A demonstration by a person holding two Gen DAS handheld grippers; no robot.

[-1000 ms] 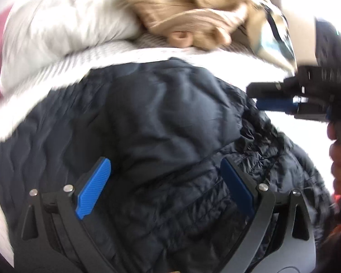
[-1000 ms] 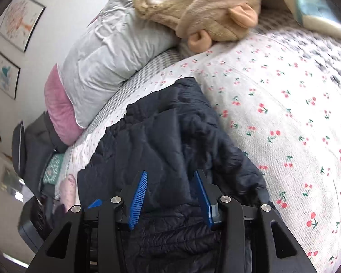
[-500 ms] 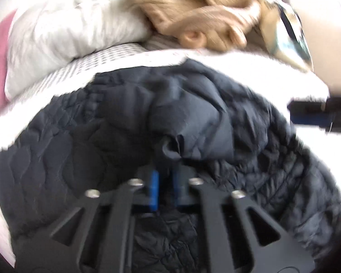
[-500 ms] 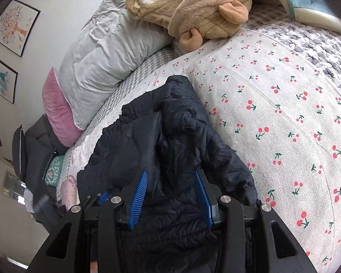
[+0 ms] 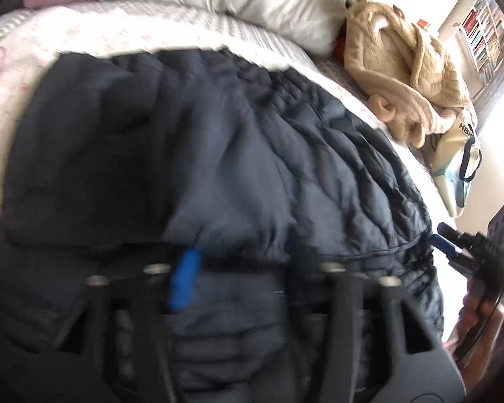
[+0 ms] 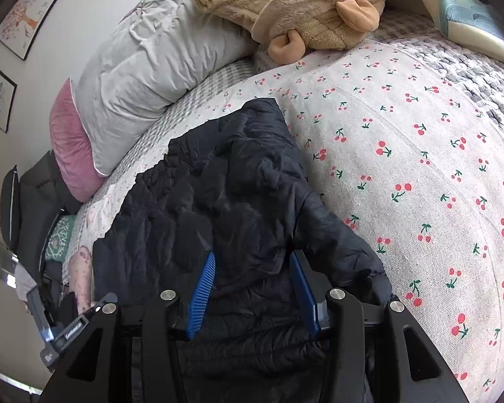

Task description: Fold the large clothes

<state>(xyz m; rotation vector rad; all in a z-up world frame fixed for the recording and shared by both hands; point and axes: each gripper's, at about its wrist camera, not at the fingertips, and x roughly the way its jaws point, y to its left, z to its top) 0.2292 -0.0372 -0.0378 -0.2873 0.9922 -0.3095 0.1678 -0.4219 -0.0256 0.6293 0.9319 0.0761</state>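
A dark navy quilted puffer jacket [image 5: 238,168] lies on the bed and also shows in the right wrist view [image 6: 225,201], partly folded with a flap laid over its body. My left gripper [image 5: 242,268] is open low over the jacket's near part, its blue pads apart; the view is blurred. My right gripper [image 6: 252,288] is open, its jaws straddling a hump of the jacket's near edge without pinching it. The right gripper also shows at the right edge of the left wrist view [image 5: 453,245], beside the jacket's right edge.
The bed has a cherry-print sheet [image 6: 420,168]. A grey pillow [image 6: 158,77] and a pink pillow [image 6: 74,154] lie at the head. A tan plush robe [image 6: 302,3] and a bag [image 5: 453,171] lie beyond the jacket. Dark bags [image 6: 33,201] stand beside the bed.
My left gripper closed on a jacket fold half a second ago, then opened and swung left; the jacket now looks flatter. The right gripper stayed open, edging slightly forward.
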